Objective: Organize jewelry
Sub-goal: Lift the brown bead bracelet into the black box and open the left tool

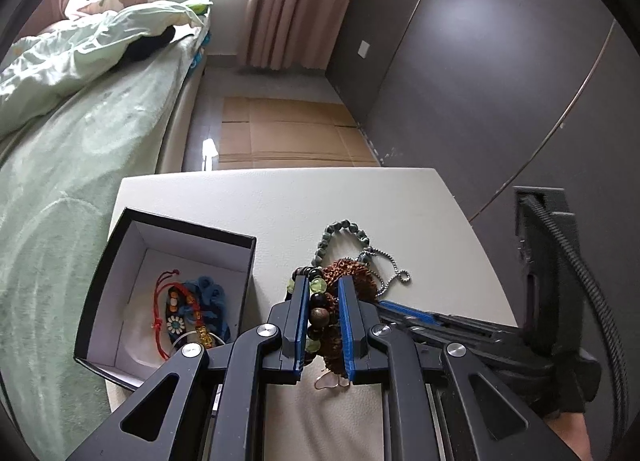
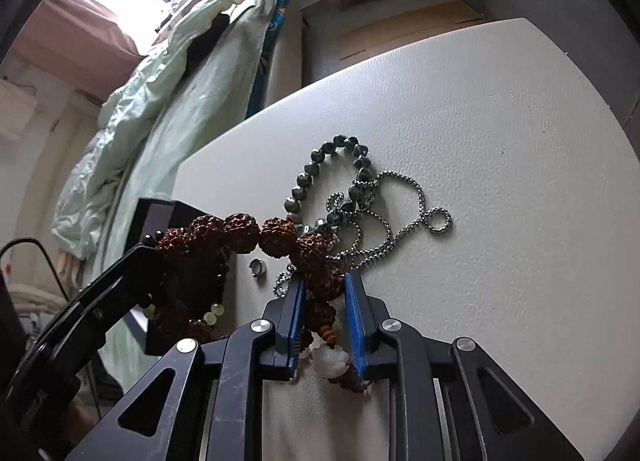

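Note:
My left gripper is shut on a dark and green bead bracelet in a jewelry pile on the white table. My right gripper is shut on a brown rough-bead bracelet with a white bead; its strand runs left to the left gripper. A green bead bracelet and a silver chain lie just beyond. The open black box at the left holds red cord, blue and beaded pieces.
A small silver ring lies on the table by the pile. A bed with green bedding runs along the left. Cardboard lies on the floor beyond the table, with a dark wall at the right.

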{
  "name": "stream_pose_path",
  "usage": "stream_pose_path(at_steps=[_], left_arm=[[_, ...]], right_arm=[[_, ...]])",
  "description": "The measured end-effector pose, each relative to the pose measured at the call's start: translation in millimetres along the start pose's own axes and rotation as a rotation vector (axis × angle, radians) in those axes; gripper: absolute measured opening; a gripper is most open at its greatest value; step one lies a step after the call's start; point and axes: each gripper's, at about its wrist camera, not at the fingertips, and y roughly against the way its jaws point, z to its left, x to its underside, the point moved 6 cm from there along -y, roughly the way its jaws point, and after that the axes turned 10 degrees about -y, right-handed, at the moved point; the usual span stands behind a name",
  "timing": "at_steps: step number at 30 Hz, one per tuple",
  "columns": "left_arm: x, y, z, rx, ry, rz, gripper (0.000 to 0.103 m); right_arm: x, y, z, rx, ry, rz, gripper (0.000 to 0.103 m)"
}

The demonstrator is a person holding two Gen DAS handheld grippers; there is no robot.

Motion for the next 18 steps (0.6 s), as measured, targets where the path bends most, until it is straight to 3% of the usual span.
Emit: stream_pose_path(at_steps=[8, 18], left_arm=[[-0.9, 1.6, 7.9, 0.048, 0.038, 0.005, 0.015], [-16.9, 50.5, 19.4, 0.051, 0.075, -0.119, 0.015]], right_arm=[[-5.9, 32.0, -8.1, -0.083, -0.052, -0.054, 0.020], [-8.8, 69.4, 34.0, -0.232, -0.011, -0.135, 0.020]])
